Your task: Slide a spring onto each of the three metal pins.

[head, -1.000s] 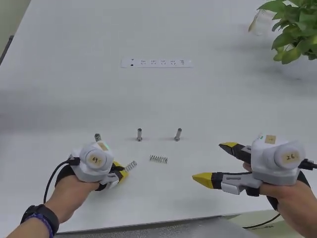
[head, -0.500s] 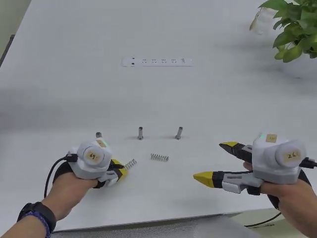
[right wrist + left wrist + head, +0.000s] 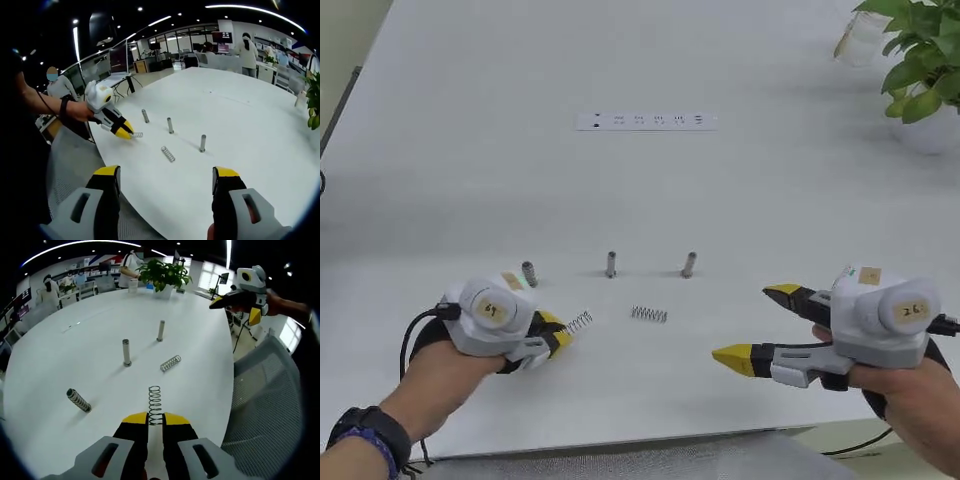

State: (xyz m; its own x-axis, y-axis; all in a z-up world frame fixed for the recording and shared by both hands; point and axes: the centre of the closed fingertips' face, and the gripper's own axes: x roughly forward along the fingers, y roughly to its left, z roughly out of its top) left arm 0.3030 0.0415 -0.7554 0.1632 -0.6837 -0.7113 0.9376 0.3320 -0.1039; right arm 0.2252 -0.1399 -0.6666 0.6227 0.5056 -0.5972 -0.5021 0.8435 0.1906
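Note:
Three metal pins stand in a row on the white table: the left pin point(image 3: 529, 273) wears a spring point(image 3: 79, 400), the middle pin point(image 3: 611, 264) and right pin point(image 3: 689, 264) are bare. A loose spring point(image 3: 648, 314) lies in front of them. My left gripper point(image 3: 558, 337) is shut on another spring point(image 3: 579, 321), which sticks out past the jaw tips point(image 3: 155, 402), just short of the pins. My right gripper point(image 3: 757, 323) hovers open and holds nothing at the right, near the table's front edge. From it I see the loose spring point(image 3: 168, 153) and the left gripper point(image 3: 120, 129).
A white power strip point(image 3: 647, 122) lies at the far middle of the table. A potted plant point(image 3: 920, 60) stands at the back right. A mesh chair point(image 3: 270, 405) sits beside the table's near edge. People stand far off in the room.
The head camera has shifted. The left gripper with its spring has edged slightly toward the left pin. The right gripper has stayed in place, open.

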